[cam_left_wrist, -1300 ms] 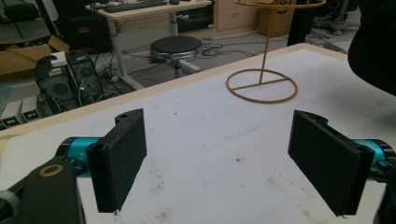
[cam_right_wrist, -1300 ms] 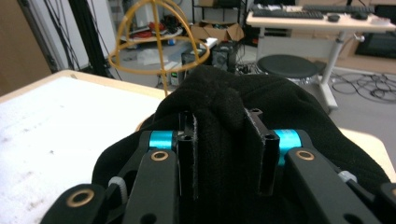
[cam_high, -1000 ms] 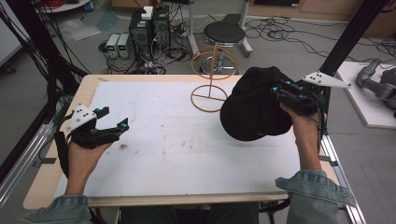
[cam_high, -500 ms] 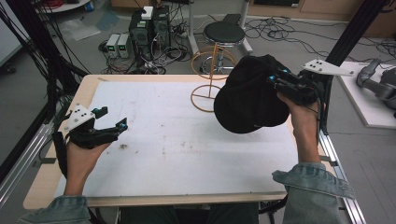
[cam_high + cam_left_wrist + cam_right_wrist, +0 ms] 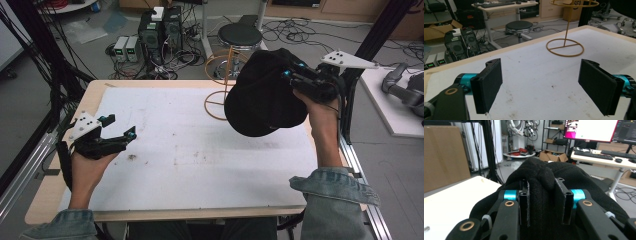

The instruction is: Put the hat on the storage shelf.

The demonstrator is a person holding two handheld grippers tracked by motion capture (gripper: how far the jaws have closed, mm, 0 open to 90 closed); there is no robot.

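Note:
A black knitted hat (image 5: 262,97) hangs in the air over the table's far right, beside a yellow wire stand (image 5: 222,87). My right gripper (image 5: 292,75) is shut on a fold of the black knitted hat (image 5: 544,182), which bunches between the two jaws in the right gripper view. The wire stand (image 5: 566,37) has a ring base on the table and a ring on top of its stem. Near the table's left edge my left gripper (image 5: 122,127) stands open with nothing between its pads (image 5: 487,85).
A white sheet (image 5: 200,150) covers the wooden table (image 5: 50,195). A black stool (image 5: 240,35), computer boxes (image 5: 160,27) and cables lie on the floor beyond the far edge. A black frame post (image 5: 360,65) rises by the right edge.
My right gripper has risen and drifted toward the far side with the hat, which now hangs closer to the wire stand. The left gripper has not moved.

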